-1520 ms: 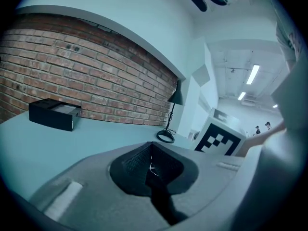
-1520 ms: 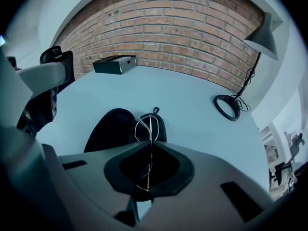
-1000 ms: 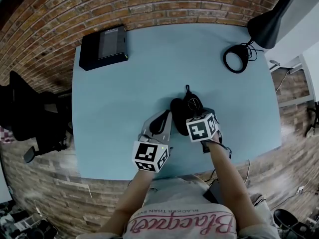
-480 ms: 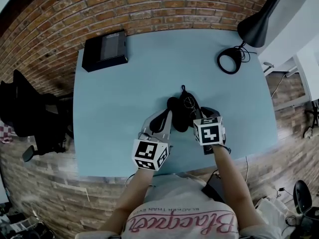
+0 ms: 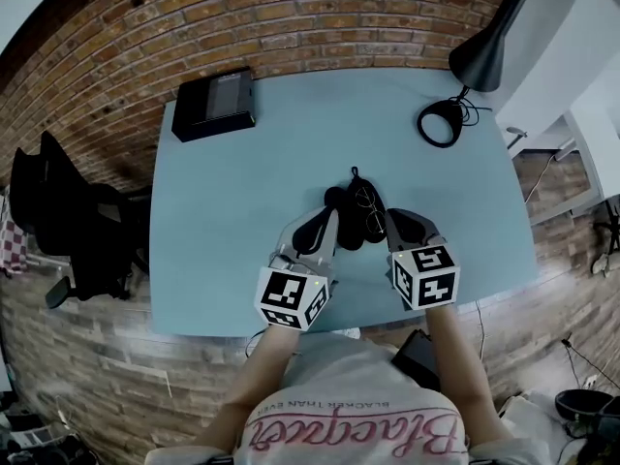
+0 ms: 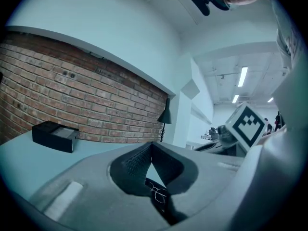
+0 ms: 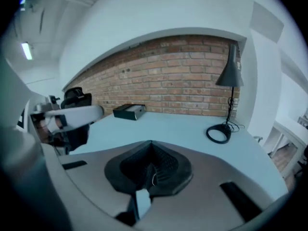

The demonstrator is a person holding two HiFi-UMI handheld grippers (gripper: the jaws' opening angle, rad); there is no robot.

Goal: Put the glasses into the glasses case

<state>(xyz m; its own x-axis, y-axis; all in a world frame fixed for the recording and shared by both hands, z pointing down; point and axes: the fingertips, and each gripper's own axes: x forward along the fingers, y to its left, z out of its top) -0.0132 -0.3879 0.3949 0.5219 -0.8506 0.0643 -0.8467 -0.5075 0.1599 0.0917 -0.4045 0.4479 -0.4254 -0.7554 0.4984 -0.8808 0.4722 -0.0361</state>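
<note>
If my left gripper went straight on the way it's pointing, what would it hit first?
Probably the open glasses case, which lies right at the left gripper's shut jaws with the glasses lying in it. Height is unclear; if it passes above, only the table and the brick wall follow.

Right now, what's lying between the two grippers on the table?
The black glasses case, with the glasses lying on it, sits between the left gripper and right gripper; the head view shows it.

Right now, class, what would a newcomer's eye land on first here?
The left gripper and right gripper flank an open black case with glasses on it, near the front of the table. A lamp stands at the far right corner, a black box far left.
</note>
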